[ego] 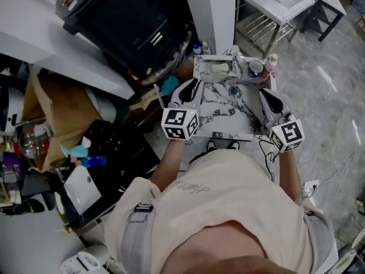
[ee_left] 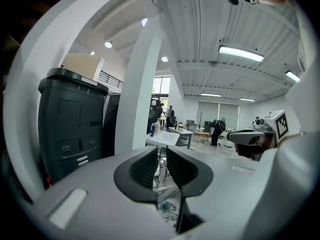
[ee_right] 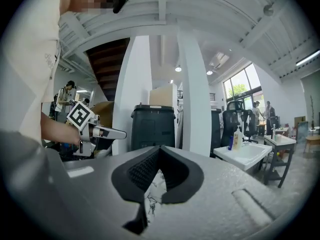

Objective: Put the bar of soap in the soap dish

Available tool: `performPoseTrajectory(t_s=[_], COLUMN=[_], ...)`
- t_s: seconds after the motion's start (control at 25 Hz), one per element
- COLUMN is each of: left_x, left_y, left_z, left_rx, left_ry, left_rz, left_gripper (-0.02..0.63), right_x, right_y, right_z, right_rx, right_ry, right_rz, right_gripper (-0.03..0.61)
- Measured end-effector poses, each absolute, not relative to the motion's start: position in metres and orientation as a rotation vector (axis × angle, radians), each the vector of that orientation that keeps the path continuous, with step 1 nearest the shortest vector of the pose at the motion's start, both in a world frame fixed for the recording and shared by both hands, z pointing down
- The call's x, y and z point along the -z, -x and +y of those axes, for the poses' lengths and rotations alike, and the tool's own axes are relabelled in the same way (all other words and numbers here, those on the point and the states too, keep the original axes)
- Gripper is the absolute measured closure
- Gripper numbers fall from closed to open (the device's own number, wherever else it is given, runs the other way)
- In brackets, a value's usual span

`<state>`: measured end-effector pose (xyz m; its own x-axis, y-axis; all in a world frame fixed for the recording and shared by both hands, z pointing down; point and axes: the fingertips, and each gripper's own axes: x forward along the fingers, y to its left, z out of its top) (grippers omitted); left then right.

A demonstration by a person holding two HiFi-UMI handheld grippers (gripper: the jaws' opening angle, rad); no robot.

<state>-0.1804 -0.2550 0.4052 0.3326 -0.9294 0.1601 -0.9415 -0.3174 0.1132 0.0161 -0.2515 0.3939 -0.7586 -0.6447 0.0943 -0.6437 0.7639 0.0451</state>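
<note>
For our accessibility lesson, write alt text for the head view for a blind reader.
From above, a person holds the left claw and right claw, both empty, at either side of a marbled counter; at its far end what looks like a pale soap bar lies in a dish.

In the head view the person's torso (ego: 228, 210) covers the near edge of the marble tabletop (ego: 228, 104). The pale shape (ego: 219, 68) lying in the soap dish (ego: 199, 73) at the far end is too small to tell whether it is the soap. In both gripper views that tabletop shows only as a thin sliver between the jaws, the rest hidden behind the gripper bodies
</note>
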Motion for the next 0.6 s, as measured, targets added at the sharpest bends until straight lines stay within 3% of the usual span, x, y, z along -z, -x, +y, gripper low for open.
performPoseTrajectory(t_s=[0.36,0.6], left_x=[-0.385,-0.377], left_y=[0.168,0.159], left_z=[-0.245,-0.246], left_rx=[-0.147,-0.115], left_ry=[-2.483,-2.517], left_rz=[-1.721,-1.662], left_gripper=[0.598,0.598], right_x=[-0.350,-0.336], right_y=[-0.020,-0.023], right_z=[-0.251,-0.247], right_rx=[0.141,0.174], right_ry=[-1.136,-1.182], right_rz=[-2.873,-2.860], right_gripper=[0.577,0.577])
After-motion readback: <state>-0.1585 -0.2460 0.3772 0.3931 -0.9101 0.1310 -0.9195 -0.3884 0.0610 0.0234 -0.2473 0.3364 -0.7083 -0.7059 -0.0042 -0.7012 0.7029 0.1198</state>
